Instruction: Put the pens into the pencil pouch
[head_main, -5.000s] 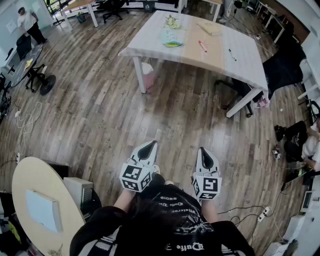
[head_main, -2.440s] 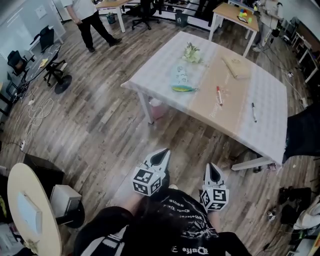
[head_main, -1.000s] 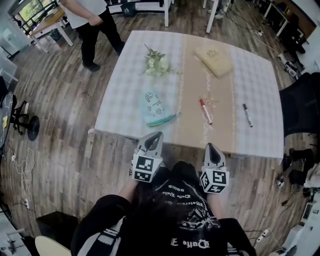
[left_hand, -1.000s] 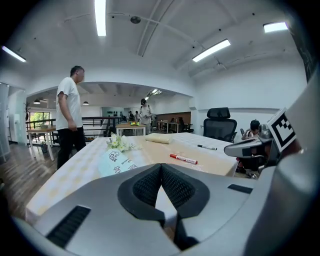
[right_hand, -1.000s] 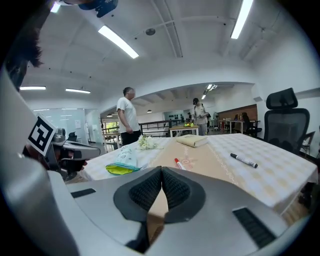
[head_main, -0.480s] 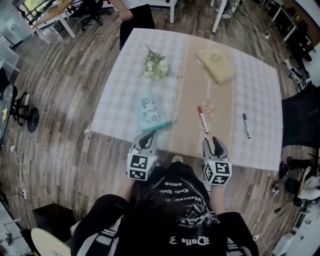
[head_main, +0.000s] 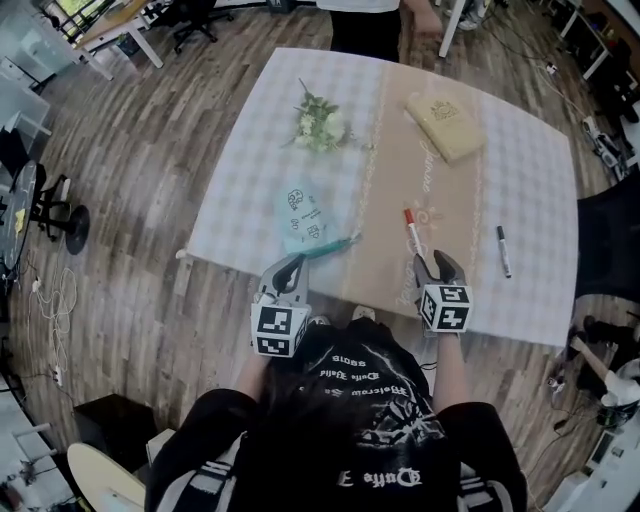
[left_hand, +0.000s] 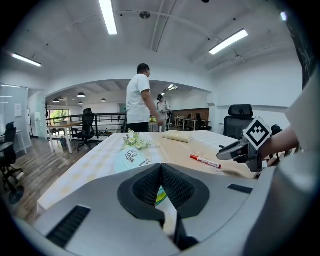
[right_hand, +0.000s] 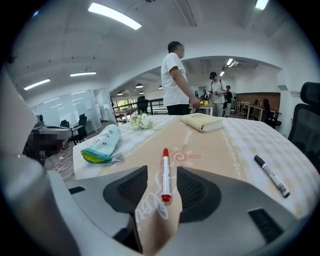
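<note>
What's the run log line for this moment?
left gripper: shut, empty | right gripper: fingers just opening, red pen lying between them, ungripped | black pen, pouch: on table

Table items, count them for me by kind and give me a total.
Pens: 2 (red pen, black pen)
Pencil pouch: 1
Flower bunch: 1
Beige book: 1
Total: 5
</note>
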